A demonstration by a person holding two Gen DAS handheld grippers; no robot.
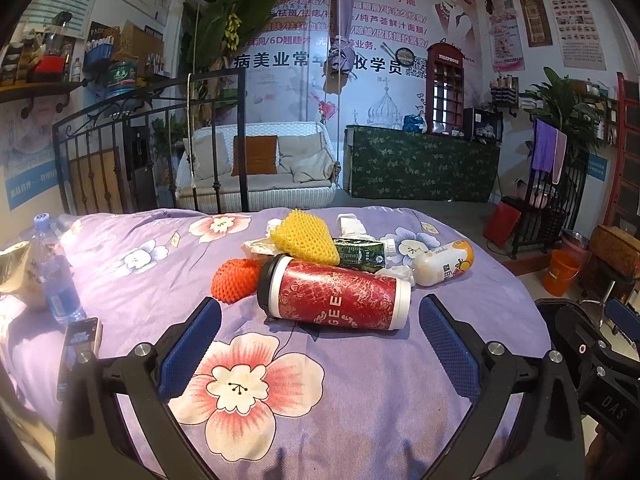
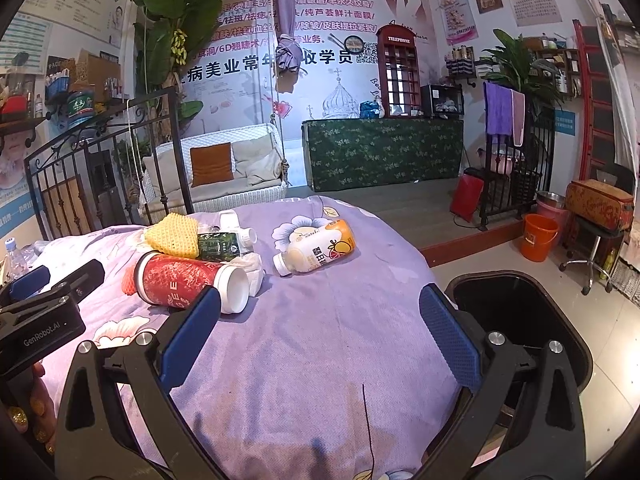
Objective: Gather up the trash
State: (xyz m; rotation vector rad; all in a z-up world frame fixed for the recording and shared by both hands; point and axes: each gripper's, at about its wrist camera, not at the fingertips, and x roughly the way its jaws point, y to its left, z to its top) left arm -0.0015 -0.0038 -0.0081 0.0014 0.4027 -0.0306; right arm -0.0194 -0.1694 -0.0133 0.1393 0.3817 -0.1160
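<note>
A pile of trash lies on the purple flowered sheet [image 1: 360, 400]: a red paper cup [image 1: 334, 294] on its side, an orange foam net [image 1: 234, 280], a yellow foam net [image 1: 306, 240], a green carton [image 1: 360, 254], crumpled tissues [image 1: 352, 222] and a white-and-orange bottle [image 1: 444, 262]. My left gripper [image 1: 320, 344] is open and empty, just short of the cup. My right gripper [image 2: 320, 336] is open and empty over bare sheet, with the cup [image 2: 188, 284] at its left finger and the bottle [image 2: 316, 246] farther off. A black bin [image 2: 524, 332] stands open beyond its right finger.
A water bottle [image 1: 56, 276], a small box [image 1: 78, 344] and a gold bag [image 1: 18, 276] lie at the bed's left side. A black iron bedframe [image 1: 160, 144] stands behind. An orange bucket [image 2: 538, 236] and a stool [image 2: 596, 248] stand on the floor at right.
</note>
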